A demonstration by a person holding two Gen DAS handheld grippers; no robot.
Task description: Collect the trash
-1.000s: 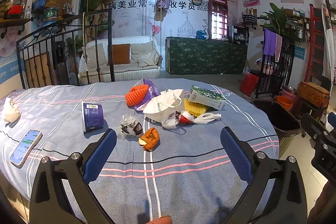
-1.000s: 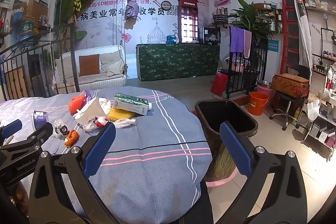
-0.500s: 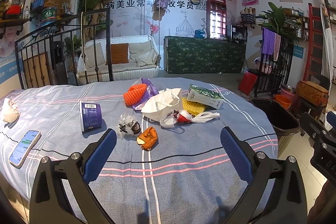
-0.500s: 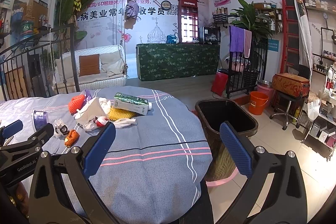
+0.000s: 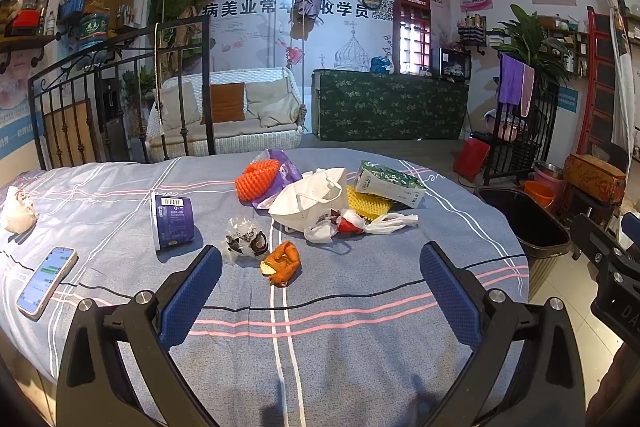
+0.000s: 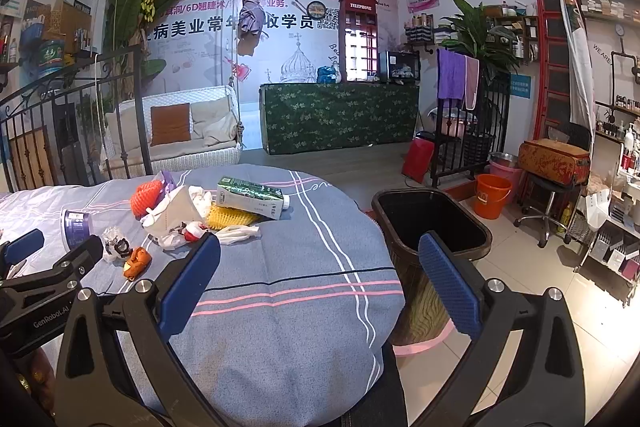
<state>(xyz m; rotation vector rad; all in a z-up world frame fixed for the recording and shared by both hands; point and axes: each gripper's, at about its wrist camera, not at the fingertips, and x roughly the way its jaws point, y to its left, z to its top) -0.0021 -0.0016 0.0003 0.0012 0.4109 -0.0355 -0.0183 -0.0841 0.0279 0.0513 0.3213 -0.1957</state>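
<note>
Striped bedcover [image 5: 360, 307], all trash uncollected: peel [image 5: 282, 261] at 12 o'clock just ahead of left gripper [image 5: 320, 279], wrapper [image 5: 244, 237], cup [image 5: 173, 217], bags [image 5: 310, 201], carton [image 5: 390, 183] beyond. Bin [image 6: 432, 223] empty, at 12 o'clock of right gripper [image 6: 320, 279]. Both spread wide, holding nothing.

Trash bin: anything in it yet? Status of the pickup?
Nothing looks done: the visible inside of the trash bin shows no trash. Nothing is in hand: the left gripper and right gripper are both open and hold nothing. Left on the bedspread: orange peel, crumpled wrapper, purple cup, white bag, green carton, yellow and orange foam nets.
</note>
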